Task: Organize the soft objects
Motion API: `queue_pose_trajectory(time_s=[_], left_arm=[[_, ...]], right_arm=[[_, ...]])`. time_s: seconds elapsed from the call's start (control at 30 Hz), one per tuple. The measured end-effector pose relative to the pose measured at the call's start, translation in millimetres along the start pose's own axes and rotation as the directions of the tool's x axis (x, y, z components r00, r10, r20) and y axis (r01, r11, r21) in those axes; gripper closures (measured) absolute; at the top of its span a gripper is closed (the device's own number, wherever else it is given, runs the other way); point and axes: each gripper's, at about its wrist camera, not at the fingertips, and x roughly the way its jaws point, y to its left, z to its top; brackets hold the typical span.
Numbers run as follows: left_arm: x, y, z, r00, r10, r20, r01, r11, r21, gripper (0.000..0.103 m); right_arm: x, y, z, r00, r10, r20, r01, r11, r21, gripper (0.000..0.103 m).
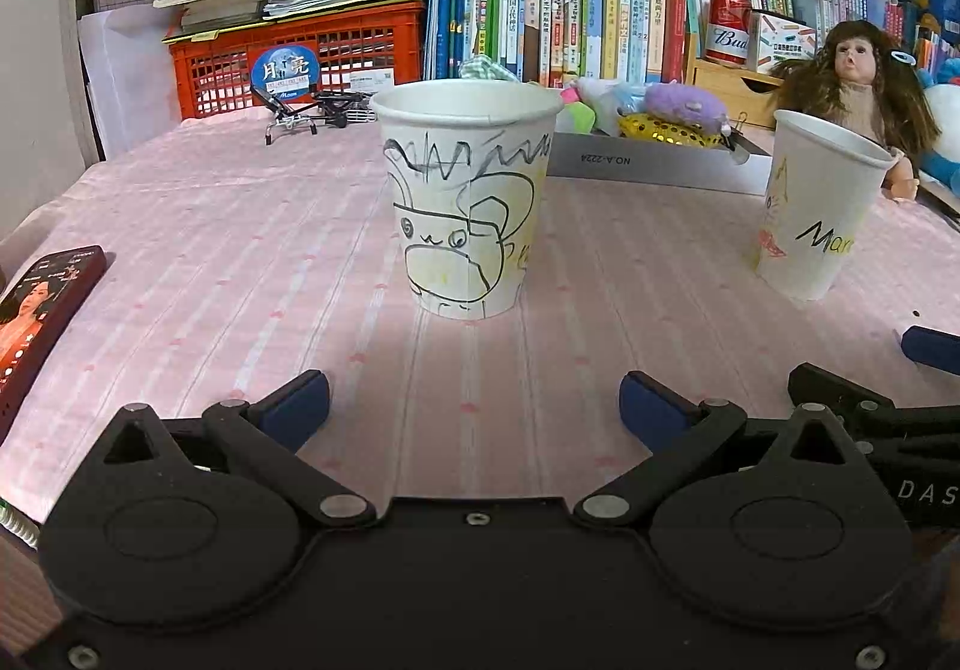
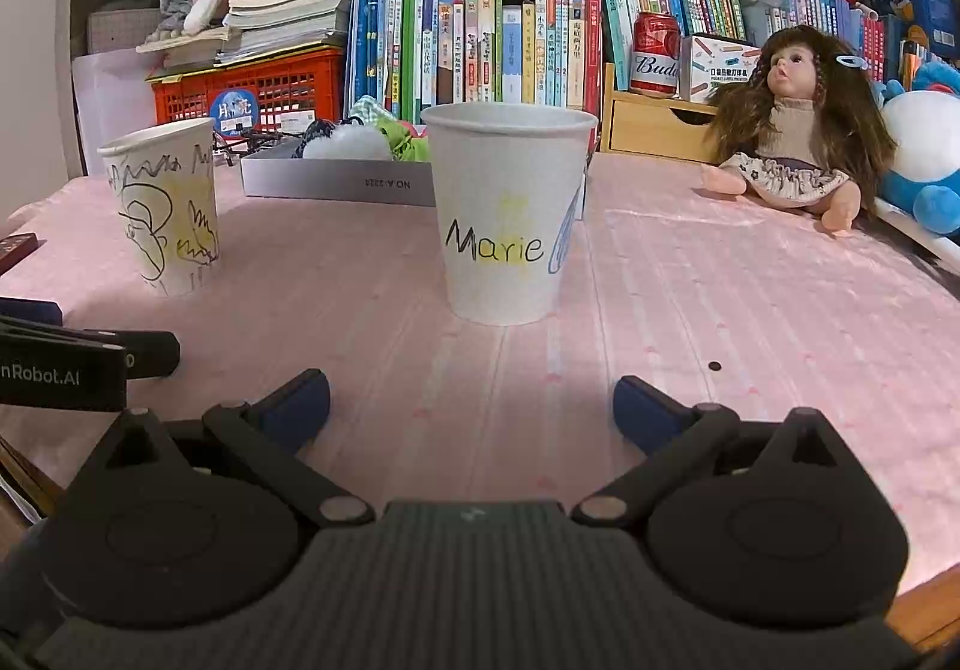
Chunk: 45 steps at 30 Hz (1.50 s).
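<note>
Left wrist view: left tool [image 1: 474, 400] gapes empty, doodled cup [image 1: 467, 196] upright ahead; right tool [image 2: 471, 400] likewise faces Marie cup [image 2: 509, 214]. Soft toys [image 1: 660, 112] lie boxed beyond, probably awaiting sorting.

cloth [image 2: 720, 298] bare up front, doodled cup [image 1: 468, 202], Marie cup [image 2: 507, 214] blocking tray [image 1: 654, 167]

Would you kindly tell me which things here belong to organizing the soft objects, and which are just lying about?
Job: soft toys, grey box, two cups.
Lying about: doll, beer can, books, phone.
</note>
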Motion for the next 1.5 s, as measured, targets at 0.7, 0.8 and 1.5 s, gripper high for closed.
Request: queue_pose_trajectory(time_s=[0.7, 0.8, 1.5], left_arm=[[0.8, -0.4, -0.7, 1.0, 0.002, -0.003, -0.002, 1.0, -0.002, 0.0], [0.9, -0.3, -1.0, 1.0, 0.004, -0.003, -0.004, 1.0, -0.003, 0.0], [0.4, -0.6, -1.1, 1.0, 0.009, -0.006, -0.009, 1.0, -0.003, 0.0]], right_arm=[[1.2, 0.5, 0.8, 1.0, 0.004, -0.012, -0.004, 1.0, -0.003, 0.0], [1.3, 0.9, 0.2, 1.0, 0.007, -0.014, -0.007, 1.0, -0.005, 0.0], [1.6, 0.6, -0.4, 1.0, 0.008, -0.015, -0.008, 1.0, -0.005, 0.0]])
